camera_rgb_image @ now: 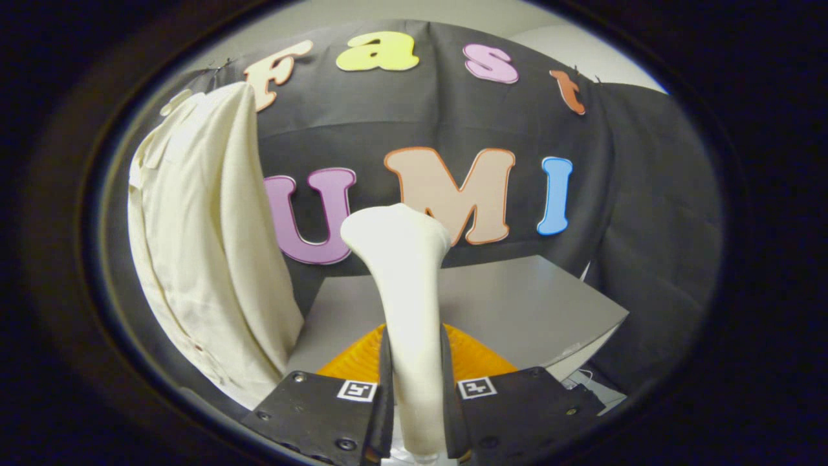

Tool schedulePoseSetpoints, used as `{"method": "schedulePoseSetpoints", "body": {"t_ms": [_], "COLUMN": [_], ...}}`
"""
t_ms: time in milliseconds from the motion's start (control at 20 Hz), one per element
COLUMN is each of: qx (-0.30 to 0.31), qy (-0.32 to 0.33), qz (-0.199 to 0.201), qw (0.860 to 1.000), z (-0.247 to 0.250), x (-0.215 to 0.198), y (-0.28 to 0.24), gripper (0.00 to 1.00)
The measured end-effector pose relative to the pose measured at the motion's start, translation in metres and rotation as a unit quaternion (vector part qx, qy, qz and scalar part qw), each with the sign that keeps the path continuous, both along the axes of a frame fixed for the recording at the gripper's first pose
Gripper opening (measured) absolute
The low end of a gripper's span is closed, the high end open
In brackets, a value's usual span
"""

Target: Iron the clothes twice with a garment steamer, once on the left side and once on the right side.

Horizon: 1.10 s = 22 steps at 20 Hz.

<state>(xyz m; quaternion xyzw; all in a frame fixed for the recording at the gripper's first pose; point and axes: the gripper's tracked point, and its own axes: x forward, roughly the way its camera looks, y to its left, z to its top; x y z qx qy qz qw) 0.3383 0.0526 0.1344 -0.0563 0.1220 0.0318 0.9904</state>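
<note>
Black cloth wall (pixel 647 194) fills the background, draped with soft folds, pinned along the top.

Cream shirt (pixel 200 246) hangs against the wall, well off to the left of the fingers. Looks like a light woven fabric, pale off-white, long vertical creases running down it. Collar or shoulder area bunched at the top, a seam or placket edge with what may be small buttons low down, too small to be sure. Lower hem drops past the table's left edge.

Grey table (pixel 537 304) sits beyond the fingers, flat matte top, right corner showing against the wall. Some white cable or paper just off its right edge, too blurred to tell.

Orange ribbed object (pixel 475 356) lies directly behind the fingers on the near table side, partly hidden by them, ridged surface. Can't tell what it is.

Garment steamer (pixel 407 285): cream-white, smooth plastic, slim handle widening to a flared head at the top. Stands upright between the fingers, head up in front of the wall, apart from the shirt.

Gripper (pixel 415 388): nearly closed, both fingers pressed against the steamer's handle on either side, gap only as wide as the handle. Square marker tags on each finger body.
</note>
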Motion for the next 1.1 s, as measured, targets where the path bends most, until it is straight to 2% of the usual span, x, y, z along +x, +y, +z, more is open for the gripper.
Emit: {"method": "schedulePoseSetpoints", "body": {"t_ms": [400,550,700,900,1100], "qx": [0.000,0.000,0.014,0.036,0.034], "qy": [-0.076,-0.105,-0.120,-0.132,-0.114], "qz": [0.006,0.021,0.051,0.082,0.111], "qw": [0.997,0.994,0.991,0.987,0.987], "z": [0.072,0.090,0.094,0.088,0.062], "x": [-0.121,-0.170,-0.217,-0.243,-0.231], "y": [0.057,0.092,0.141,0.200,0.256], "gripper": [0.29,0.29,0.29,0.29,0.29]}}
